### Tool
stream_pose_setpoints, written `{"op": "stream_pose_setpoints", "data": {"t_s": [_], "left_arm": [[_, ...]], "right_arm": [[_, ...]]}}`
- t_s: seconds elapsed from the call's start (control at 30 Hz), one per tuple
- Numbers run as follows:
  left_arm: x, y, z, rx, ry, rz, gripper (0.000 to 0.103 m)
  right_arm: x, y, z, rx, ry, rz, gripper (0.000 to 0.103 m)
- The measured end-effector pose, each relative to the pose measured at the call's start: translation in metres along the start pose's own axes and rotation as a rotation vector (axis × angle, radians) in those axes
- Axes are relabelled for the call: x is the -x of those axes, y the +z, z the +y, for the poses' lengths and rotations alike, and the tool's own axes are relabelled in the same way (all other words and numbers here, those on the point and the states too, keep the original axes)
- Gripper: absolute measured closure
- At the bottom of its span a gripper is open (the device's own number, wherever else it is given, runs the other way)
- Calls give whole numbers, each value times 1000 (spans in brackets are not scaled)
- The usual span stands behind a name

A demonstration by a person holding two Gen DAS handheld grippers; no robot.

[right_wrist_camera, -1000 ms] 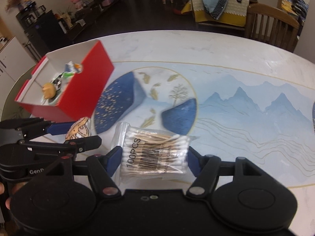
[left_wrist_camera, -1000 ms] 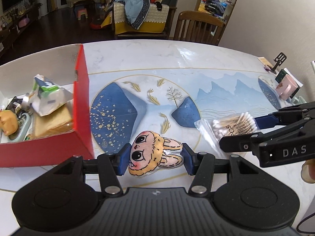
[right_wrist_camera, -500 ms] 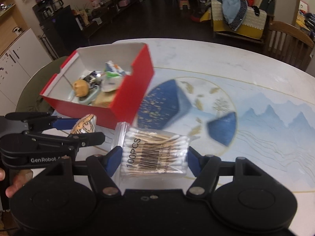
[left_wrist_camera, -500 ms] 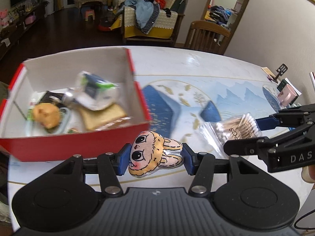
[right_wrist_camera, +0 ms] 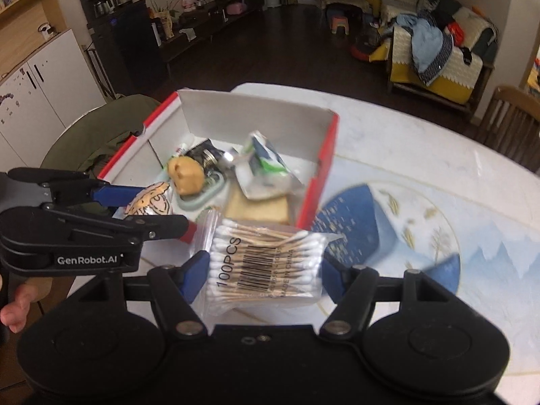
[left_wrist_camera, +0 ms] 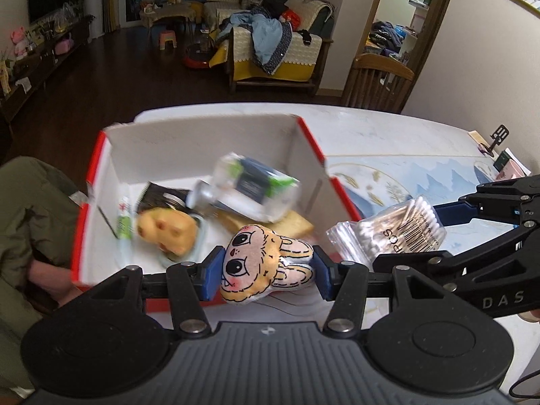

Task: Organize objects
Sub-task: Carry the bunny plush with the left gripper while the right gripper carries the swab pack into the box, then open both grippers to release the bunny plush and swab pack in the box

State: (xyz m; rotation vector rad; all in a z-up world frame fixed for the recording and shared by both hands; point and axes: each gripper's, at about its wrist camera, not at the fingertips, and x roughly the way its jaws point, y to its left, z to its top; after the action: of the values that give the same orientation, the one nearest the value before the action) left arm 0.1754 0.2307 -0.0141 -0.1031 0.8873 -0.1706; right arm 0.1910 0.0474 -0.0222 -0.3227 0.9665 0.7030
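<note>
My left gripper (left_wrist_camera: 266, 271) is shut on a plush bunny face (left_wrist_camera: 263, 263) and holds it over the near wall of the red box (left_wrist_camera: 310, 141). My right gripper (right_wrist_camera: 265, 275) is shut on a clear bag of cotton swabs (right_wrist_camera: 266, 263), held just right of the left gripper near the box's near right corner (right_wrist_camera: 324, 168). The bunny (right_wrist_camera: 152, 199) and the left gripper (right_wrist_camera: 141, 209) show at the left of the right wrist view; the swab bag (left_wrist_camera: 391, 229) and the right gripper (left_wrist_camera: 438, 233) show at the right of the left wrist view.
The box holds a yellow toy (left_wrist_camera: 167, 233), a clear packet with green print (left_wrist_camera: 249, 189), a tan slab (right_wrist_camera: 256, 207) and other small items. The marble table with a blue printed mat (right_wrist_camera: 405, 229) extends right. Wooden chairs (left_wrist_camera: 378, 84) stand beyond.
Both grippers have moved left and up with their loads, from above the blue mat to the red box, which now fills the view centre.
</note>
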Motion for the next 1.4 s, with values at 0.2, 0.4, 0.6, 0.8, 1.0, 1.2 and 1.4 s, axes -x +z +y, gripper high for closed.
{"op": "stream_pose_setpoints", "data": {"t_s": [0.2, 0.4, 0.6, 0.8, 1.0, 1.2, 1.4], "left_arm": [[-11, 17, 32, -42, 43, -4, 50], [-32, 41, 63, -62, 103, -11, 50], [-63, 65, 78, -89, 119, 20, 50], [-105, 76, 74, -156, 152, 73, 50], [-139, 82, 76, -144, 153, 147, 50], [-160, 81, 82, -109, 143, 210, 50], [-172, 74, 83, -113, 147, 263, 50]], "right_arm": [[-25, 26, 26, 32, -13, -13, 35], [-60, 45, 39, 51, -43, 7, 35], [-90, 59, 37, 36, -73, 38, 35], [-108, 58, 35, 23, -89, 79, 35], [-125, 54, 28, -22, -114, 111, 35], [-137, 46, 24, -38, -119, 133, 35], [-142, 42, 27, -26, -129, 140, 34]]}}
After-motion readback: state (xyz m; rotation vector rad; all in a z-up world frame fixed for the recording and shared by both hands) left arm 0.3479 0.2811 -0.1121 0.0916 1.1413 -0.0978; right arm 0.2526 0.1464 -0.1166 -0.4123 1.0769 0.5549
